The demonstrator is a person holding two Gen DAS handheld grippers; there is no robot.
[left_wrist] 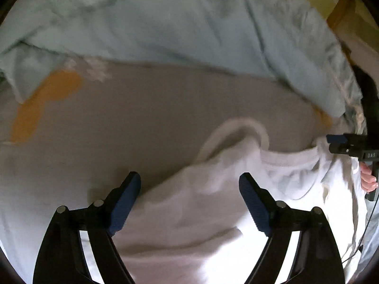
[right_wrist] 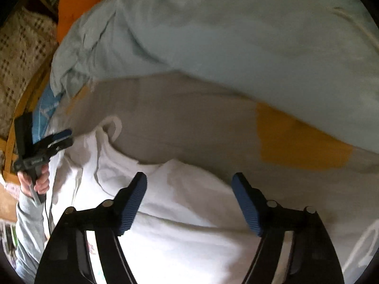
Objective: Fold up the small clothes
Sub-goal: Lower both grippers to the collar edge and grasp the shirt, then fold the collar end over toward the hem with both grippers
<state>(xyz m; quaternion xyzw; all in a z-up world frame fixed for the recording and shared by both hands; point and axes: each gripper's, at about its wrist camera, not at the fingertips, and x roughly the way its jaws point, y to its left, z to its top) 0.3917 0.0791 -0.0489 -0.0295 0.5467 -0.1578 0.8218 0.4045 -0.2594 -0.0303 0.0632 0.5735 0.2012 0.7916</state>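
A small white shirt lies on a grey sheet with orange patches. Its neckline faces the far side. My left gripper is open and hovers over the shirt's left shoulder. The right gripper shows at the right edge beside the shirt's other shoulder. In the right wrist view the shirt fills the lower middle, and my right gripper is open above it. The left gripper shows at the left by the shirt's corner.
A rumpled pale blue blanket covers the far side, also in the right wrist view. An orange cushion and a patterned crochet cloth lie at the far left. A wooden frame edge shows at the top right.
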